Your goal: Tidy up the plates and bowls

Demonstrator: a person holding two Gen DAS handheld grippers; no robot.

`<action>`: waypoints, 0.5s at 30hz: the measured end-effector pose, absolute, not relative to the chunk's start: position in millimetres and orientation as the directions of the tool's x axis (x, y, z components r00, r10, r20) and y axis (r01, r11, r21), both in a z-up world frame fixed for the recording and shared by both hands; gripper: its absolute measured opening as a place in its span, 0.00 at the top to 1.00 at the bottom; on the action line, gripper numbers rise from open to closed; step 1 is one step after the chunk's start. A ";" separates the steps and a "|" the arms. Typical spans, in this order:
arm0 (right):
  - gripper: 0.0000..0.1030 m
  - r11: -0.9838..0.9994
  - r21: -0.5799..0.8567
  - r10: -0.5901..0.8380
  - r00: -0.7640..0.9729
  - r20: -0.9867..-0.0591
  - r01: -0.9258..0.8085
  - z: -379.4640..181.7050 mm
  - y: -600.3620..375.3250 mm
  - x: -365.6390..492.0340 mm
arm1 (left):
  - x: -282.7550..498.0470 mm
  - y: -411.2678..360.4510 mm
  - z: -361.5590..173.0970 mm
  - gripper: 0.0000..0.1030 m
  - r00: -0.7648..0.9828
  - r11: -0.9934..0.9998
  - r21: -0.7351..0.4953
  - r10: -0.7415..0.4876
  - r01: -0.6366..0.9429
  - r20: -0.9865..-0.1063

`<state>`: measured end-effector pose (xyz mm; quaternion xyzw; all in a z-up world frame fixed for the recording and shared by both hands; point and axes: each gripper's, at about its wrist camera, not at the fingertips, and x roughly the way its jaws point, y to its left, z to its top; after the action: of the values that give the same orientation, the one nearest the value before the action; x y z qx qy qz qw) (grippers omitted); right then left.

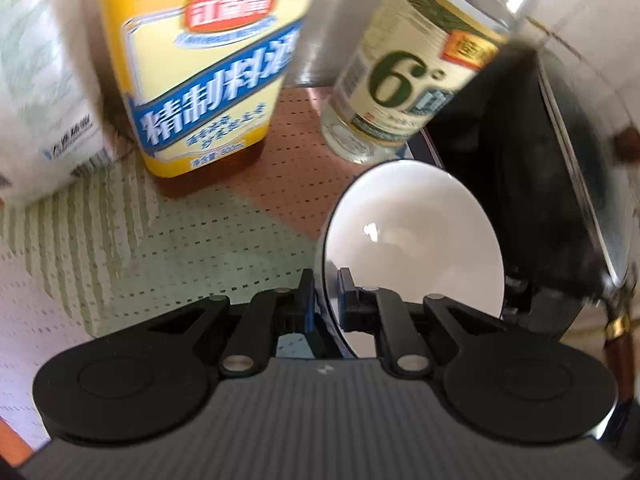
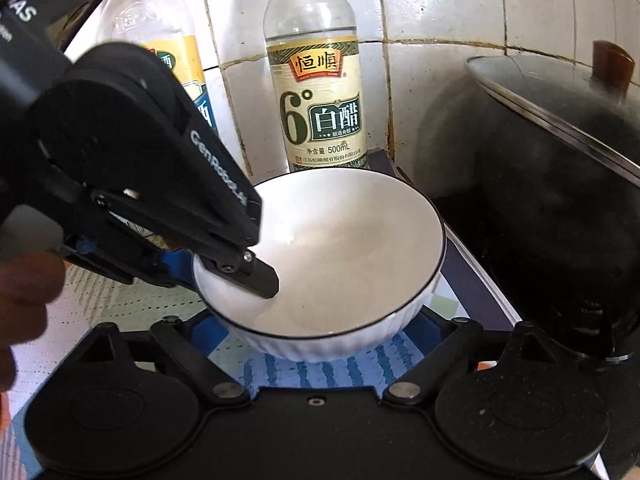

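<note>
A white bowl (image 2: 352, 240) with a thin dark rim and a ribbed outer wall is at the middle of the right wrist view, over a blue-striped mat (image 2: 320, 372). My left gripper (image 2: 200, 276) comes in from the left and is shut on the bowl's near-left rim, one finger inside and one outside. In the left wrist view the bowl (image 1: 416, 232) fills the right centre, and the left gripper (image 1: 325, 292) pinches its rim. My right gripper (image 2: 316, 332) stands open, low in front of the bowl, its fingers spread wider than the bowl and apart from it.
A white vinegar bottle (image 2: 316, 100) and a yellow-labelled bottle (image 1: 200, 80) stand just behind the bowl against a tiled wall (image 2: 440, 20). A black wok with a glass lid (image 2: 560, 160) crowds the right side. A white packet (image 1: 40, 100) sits left on the perforated mat (image 1: 160, 240).
</note>
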<state>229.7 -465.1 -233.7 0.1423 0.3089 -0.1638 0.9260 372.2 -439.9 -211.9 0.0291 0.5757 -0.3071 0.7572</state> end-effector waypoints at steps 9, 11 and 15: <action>0.08 0.900 0.222 -0.172 0.772 -0.611 0.376 -226.5 -458.5 220.6 | 348.3 -428.8 -186.1 0.90 0.185 0.804 -0.210 -0.366 0.557 -0.912; 0.08 0.895 0.240 -0.168 0.784 -0.598 0.375 -222.4 -452.6 215.9 | 341.6 -425.7 -176.2 0.90 0.200 0.793 -0.188 -0.362 0.580 -0.910; 0.08 0.887 0.248 -0.193 0.801 -0.567 0.389 -211.5 -440.9 198.5 | 323.5 -416.6 -156.3 0.89 0.194 0.759 -0.183 -0.378 0.625 -0.905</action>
<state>198.5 -440.9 -211.5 0.1792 0.2740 -0.1562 0.9319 323.5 -416.6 -156.3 0.1138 0.5433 -0.3283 0.7642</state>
